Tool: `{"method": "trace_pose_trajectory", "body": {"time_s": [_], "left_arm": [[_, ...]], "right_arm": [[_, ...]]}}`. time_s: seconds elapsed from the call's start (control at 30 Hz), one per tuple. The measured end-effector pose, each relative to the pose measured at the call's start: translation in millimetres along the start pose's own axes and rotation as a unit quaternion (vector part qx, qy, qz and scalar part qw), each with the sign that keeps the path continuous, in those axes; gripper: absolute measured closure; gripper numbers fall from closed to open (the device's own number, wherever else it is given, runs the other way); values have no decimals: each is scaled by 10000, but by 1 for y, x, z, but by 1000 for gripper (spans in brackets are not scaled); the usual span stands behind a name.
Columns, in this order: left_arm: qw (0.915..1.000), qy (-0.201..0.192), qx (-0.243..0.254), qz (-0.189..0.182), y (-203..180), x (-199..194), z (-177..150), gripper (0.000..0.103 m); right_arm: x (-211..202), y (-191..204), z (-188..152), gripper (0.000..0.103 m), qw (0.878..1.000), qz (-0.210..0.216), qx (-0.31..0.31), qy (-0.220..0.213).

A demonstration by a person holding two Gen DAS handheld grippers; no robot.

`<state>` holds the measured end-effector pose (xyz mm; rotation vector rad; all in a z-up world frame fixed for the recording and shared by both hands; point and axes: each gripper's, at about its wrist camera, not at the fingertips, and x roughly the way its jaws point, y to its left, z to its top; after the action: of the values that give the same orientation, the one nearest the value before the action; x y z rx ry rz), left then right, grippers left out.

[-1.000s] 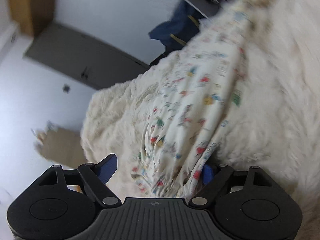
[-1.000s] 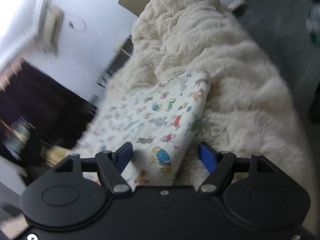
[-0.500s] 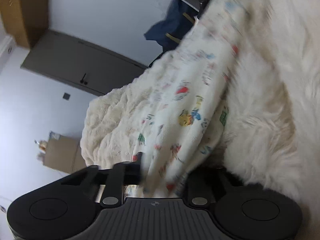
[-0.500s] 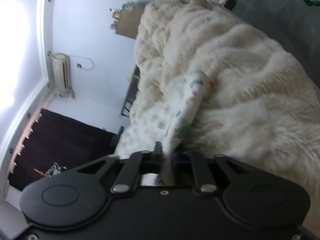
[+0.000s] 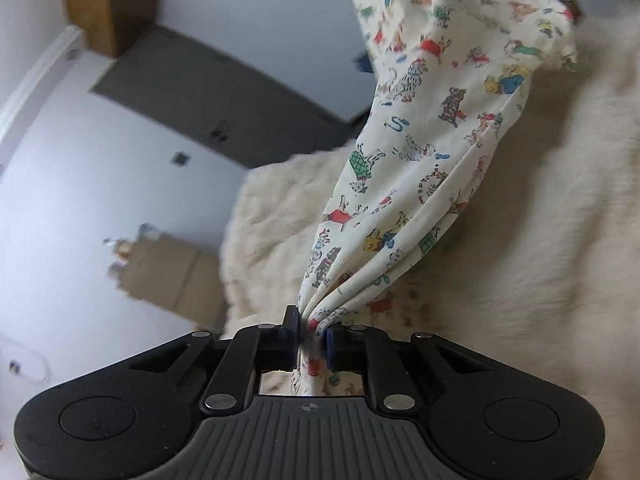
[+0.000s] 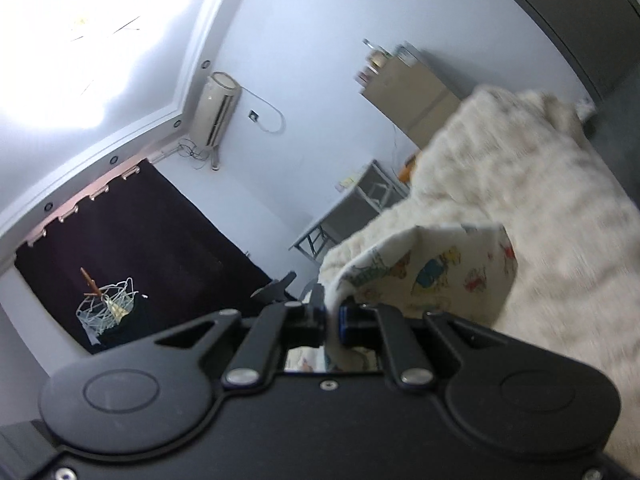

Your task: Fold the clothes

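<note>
A white garment printed with small colourful animals [image 5: 432,152] hangs stretched above a cream fluffy blanket [image 5: 552,240]. My left gripper [image 5: 311,330] is shut on a bunched edge of the garment, which rises from the jaws toward the top of the view. My right gripper [image 6: 331,320] is shut on another edge of the same garment [image 6: 444,276], which folds out to the right of the jaws over the blanket [image 6: 560,216]. The garment is lifted clear of the blanket between both grips.
A cardboard box [image 5: 168,272] stands by the wall beyond the blanket and also shows in the right wrist view [image 6: 416,96]. A grey door [image 5: 224,104], a metal-frame table [image 6: 352,208], a dark curtain [image 6: 132,248] and an air conditioner [image 6: 218,108] line the room.
Both grippers closed on the garment's edges and lifted it off the blanket. The cloth now hangs taut between them, and both views tilted up toward the walls.
</note>
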<state>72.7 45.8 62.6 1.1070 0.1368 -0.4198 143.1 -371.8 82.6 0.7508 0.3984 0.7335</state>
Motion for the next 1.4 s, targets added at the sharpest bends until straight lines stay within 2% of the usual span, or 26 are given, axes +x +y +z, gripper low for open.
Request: {"method": "trace_pose_trajectory", "body": {"time_s": [0.17, 0.27, 0.37, 0.4, 0.43, 0.47, 0.57, 0.6, 0.67, 0.7, 0.77, 0.8, 0.87, 0.9, 0.97, 1.03, 1.1, 1.17, 1.2, 1.23, 1.33, 1.4], "left_arm": [[9989, 68, -147, 437, 56, 33, -10, 92], [9956, -101, -691, 618, 108, 44, -16, 91], [9914, -67, -1230, 449, 130, 50, -28, 84], [9880, 174, -1509, 294, 128, 60, -39, 69], [9811, 544, -1852, 98, 121, 74, -54, 39], [9772, 928, -1909, -21, 107, 87, -68, 31], [9754, 1581, -1521, -196, 61, 103, -92, 32], [9745, 1594, -1550, -291, 47, 99, -97, 32], [9726, 1385, -1796, -517, 26, 84, -102, 32], [9712, 1116, -2007, -628, 20, 68, -99, 32], [9657, 289, -2440, -841, 13, 22, -74, 25], [9655, 43, -2438, -914, 7, 5, -60, 18], [9632, -447, -2431, -1058, -5, -30, -33, 17], [9634, -564, -2389, -1078, -9, -41, -25, 16], [9667, -617, -2224, -1103, -23, -53, -7, 16], [9680, -742, -2043, -1250, -36, -58, 8, 16], [9691, -841, -1846, -1405, -47, -47, 20, 16], [9734, -867, -1583, -1408, -51, -28, 23, 16], [9767, -870, -1390, -1384, -60, -30, 27, 16], [9796, -872, -1197, -1359, -68, -33, 31, 16], [9829, -1006, -865, -1278, -77, -41, 41, 12], [9841, -1179, -689, -1139, -83, -52, 50, 8]], "right_arm": [[25, 39, 22, 98, 9995, -63, -132, -274], [35, 70, 30, 98, 9985, 13, -148, -533], [33, 84, 13, 98, 9973, 42, -17, -734], [32, 83, 2, 98, 9973, -19, 120, -727], [31, 82, -9, 98, 9970, -81, 258, -720], [31, 73, -28, 98, 9966, -357, 396, -629], [40, 28, -63, 97, 9925, -1089, 542, -103], [45, 4, -75, 97, 9886, -1360, 629, 135], [43, -27, -83, 97, 9839, -1514, 936, 160], [41, -42, -86, 97, 9813, -1574, 1096, 153], [38, -71, -92, 93, 9753, -1692, 1413, 138], [34, -76, -94, 89, 9747, -1604, 1551, 115], [25, -77, -98, 72, 9754, -1403, 1699, 108], [21, -73, -104, 65, 9793, -1284, 1553, 205], [20, -66, -116, 60, 9821, -1174, 1395, 481], [25, -61, -129, 51, 9829, -1102, 1232, 811], [36, -56, -142, 51, 9815, -1064, 1036, 1208], [47, -49, -150, 52, 9787, -985, 980, 1509], [53, -44, -149, 59, 9773, -918, 1050, 1594], [59, -39, -149, 77, 9757, -851, 1120, 1679], [75, -24, -147, 89, 9700, -649, 1330, 1931], [80, -11, -138, 88, 9670, -431, 1664, 1881]]}}
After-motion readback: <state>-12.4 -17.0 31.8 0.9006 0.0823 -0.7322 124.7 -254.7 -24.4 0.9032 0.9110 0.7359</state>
